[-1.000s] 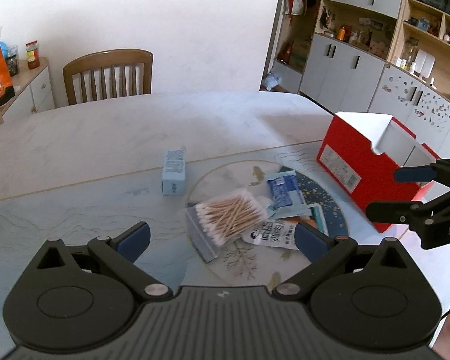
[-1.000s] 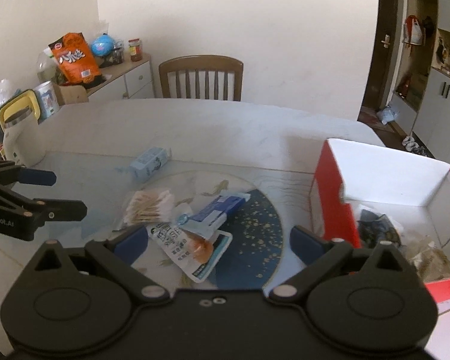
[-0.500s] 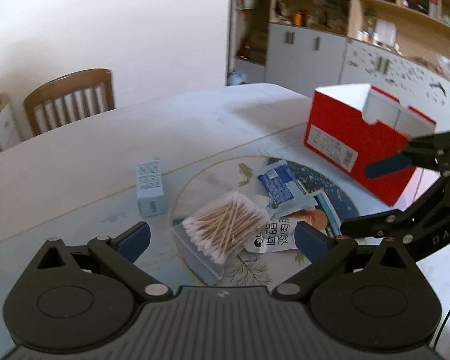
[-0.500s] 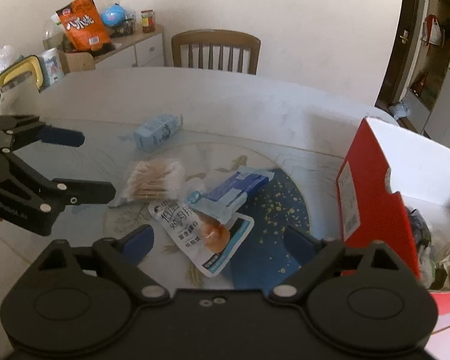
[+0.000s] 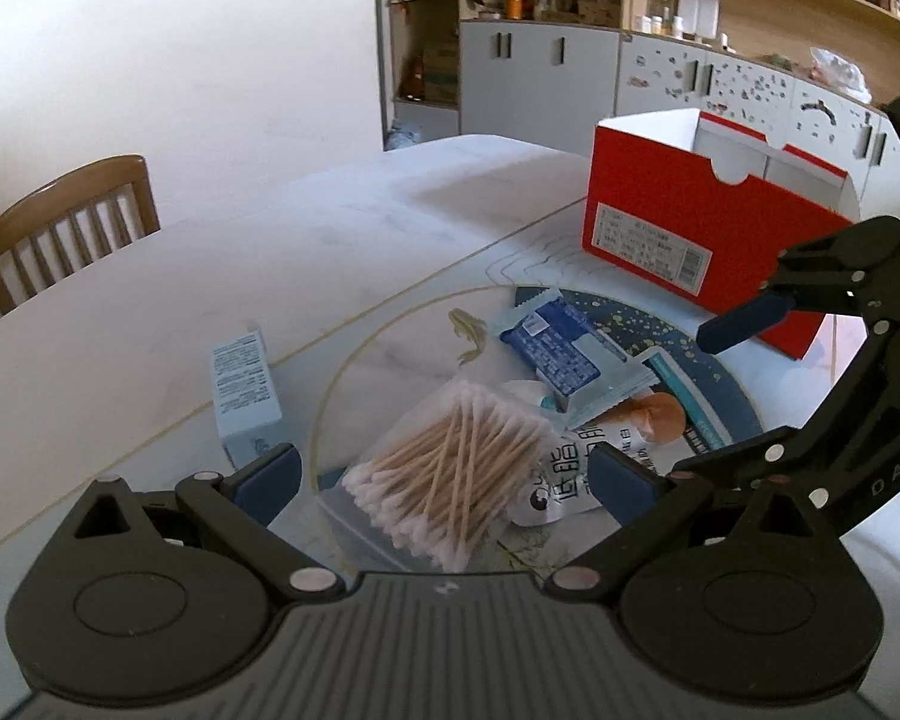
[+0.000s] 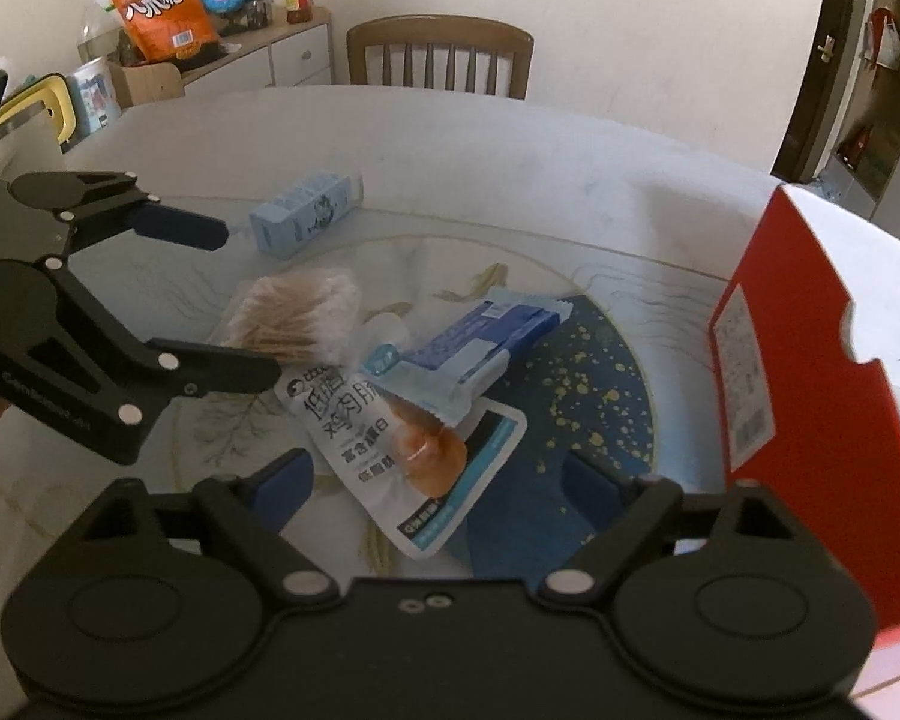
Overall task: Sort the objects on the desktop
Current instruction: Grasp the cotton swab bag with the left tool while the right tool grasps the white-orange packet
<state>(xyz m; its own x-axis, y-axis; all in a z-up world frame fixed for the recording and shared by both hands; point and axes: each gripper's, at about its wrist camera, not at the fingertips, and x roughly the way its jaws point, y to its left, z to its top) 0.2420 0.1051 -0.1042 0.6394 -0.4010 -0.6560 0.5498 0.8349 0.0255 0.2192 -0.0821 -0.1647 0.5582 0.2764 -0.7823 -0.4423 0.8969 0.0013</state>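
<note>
Pale blue carton (image 5: 243, 393) lies farthest left on the table (image 5: 330, 228), flat on its long side, a slim cardboard box with small print too fine to read; a cartoon figure shows on one face in the right wrist view (image 6: 306, 213).

Next, the swab bag (image 5: 450, 468): clear soft plastic, packed with wooden-stemmed cotton swabs, white tips bunched at both ends. It lies between the spread fingers of the left gripper (image 5: 444, 477), which hovers over it wide open, pads not touching it.

Just right of the swabs, a white foil pouch (image 6: 414, 444), glossy, flat, with a teal stripe on one edge, a picture of an orange-brown piece of food and large black Chinese characters. A blue wrapper (image 6: 480, 336) with crimped ends lies across the pouch's upper part, overlapping it.

The right gripper (image 6: 438, 480) hangs above the pouch, jaws apart and just now narrowing a little, nothing pressed between the blue pads.

All of this sits on a round inlay in the tabletop, part dark blue with gold flecks.

Far right: red box (image 5: 690, 228), open-topped cardboard, white inside, with a white barcode label on its end. It stands well apart from the carton.
</note>
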